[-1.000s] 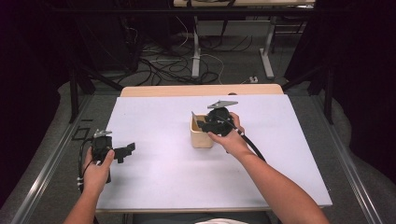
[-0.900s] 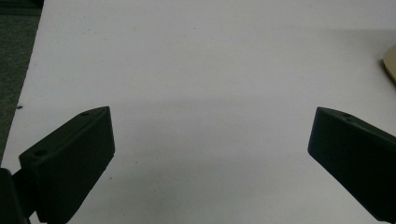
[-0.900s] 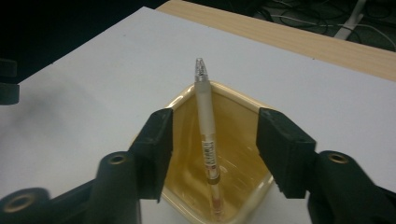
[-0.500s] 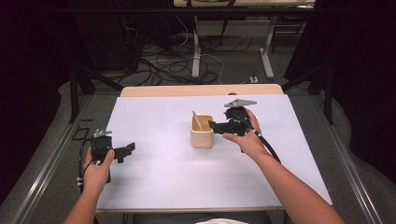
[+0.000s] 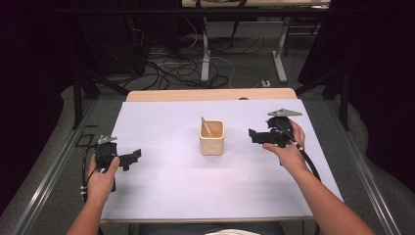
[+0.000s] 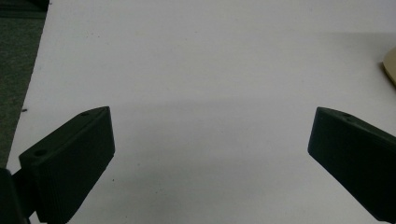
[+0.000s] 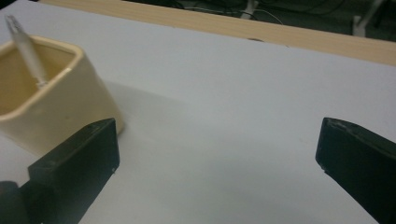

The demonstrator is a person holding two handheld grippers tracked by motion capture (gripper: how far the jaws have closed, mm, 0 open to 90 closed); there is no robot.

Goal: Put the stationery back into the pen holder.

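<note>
A cream square cup (image 5: 212,138) stands in the middle of the white table top (image 5: 171,191), with a thin white pen (image 5: 206,126) leaning inside it. My right gripper (image 5: 254,135) hovers to the right of the cup, clear of it. Its jaws have just been opening, and nothing lies between them. In the right gripper view the cup (image 7: 51,102) and pen (image 7: 27,49) sit beyond the left jaw of that gripper (image 7: 217,135). My left gripper (image 5: 133,159) rests open at the table's left side. In its own view, the left gripper (image 6: 210,121) frames bare table.
A wooden strip (image 5: 210,94) runs along the table's far edge. Beyond it the floor holds cables and desk legs (image 5: 205,54). Grey floor borders the table on both sides. The cup's rim (image 6: 391,70) peeks in at the right of the left gripper view.
My right gripper drew away from the cup to the right and its jaws opened wide. The pen stays in the cup. The left hand kept still.
</note>
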